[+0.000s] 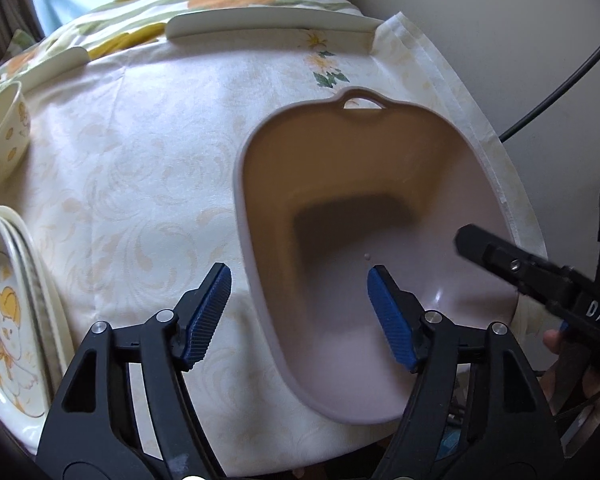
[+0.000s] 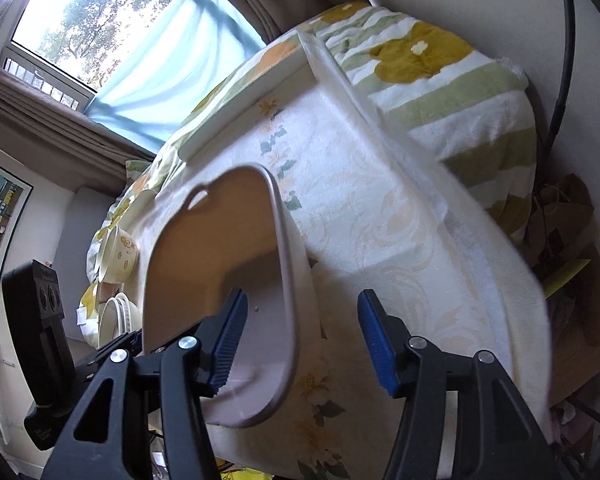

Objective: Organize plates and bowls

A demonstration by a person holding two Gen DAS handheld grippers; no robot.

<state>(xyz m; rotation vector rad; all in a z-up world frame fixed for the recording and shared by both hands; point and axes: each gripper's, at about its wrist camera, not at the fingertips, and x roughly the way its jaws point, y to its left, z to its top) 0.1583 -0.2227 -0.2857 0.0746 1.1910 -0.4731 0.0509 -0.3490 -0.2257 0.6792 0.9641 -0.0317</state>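
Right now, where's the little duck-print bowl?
In the left wrist view the duck-print bowl sits at the table's far left edge, beyond the stack of plates and well left of the pink basin.

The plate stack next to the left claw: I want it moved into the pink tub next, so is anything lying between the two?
Nothing visible: only bare tablecloth lies between the plate stack and the pink tub, which looks empty.
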